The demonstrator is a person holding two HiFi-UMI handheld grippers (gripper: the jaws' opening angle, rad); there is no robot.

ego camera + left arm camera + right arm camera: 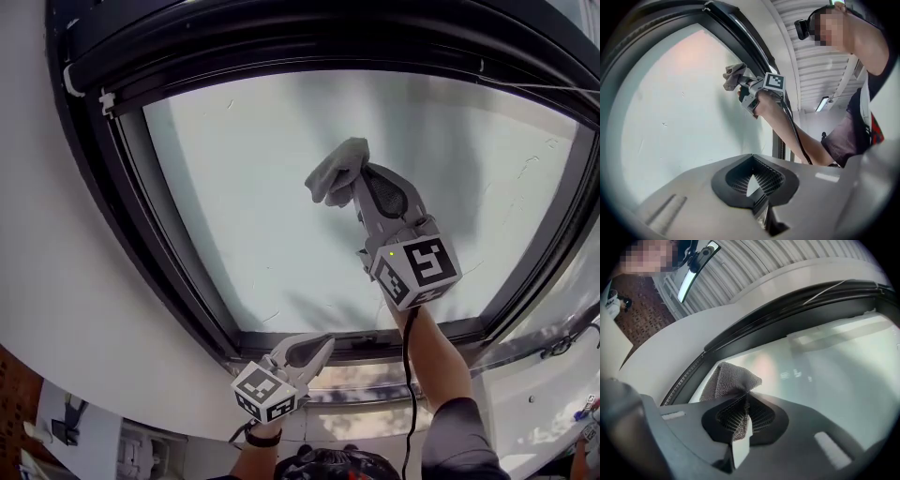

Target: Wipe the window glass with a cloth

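Two grippers are up at the window. From the head view, the right gripper reaches over the middle of the window glass, nearer its top edge than its bottom edge, with a grey cloth bunched at its tip. The cloth seems to lie against the pane. The left gripper hangs lower, at the bottom edge of the black frame, off the glass and well apart from the cloth.

From the left gripper view, that gripper's own jaws are pressed together with nothing between them. Beyond them the right gripper holds the cloth up at the pane, near the frame's upper edge.

From the right gripper view, the jaws are clamped on a fold of the cloth, and the rest of it fans out ahead of them towards the corner of the glass, close beside the dark frame.
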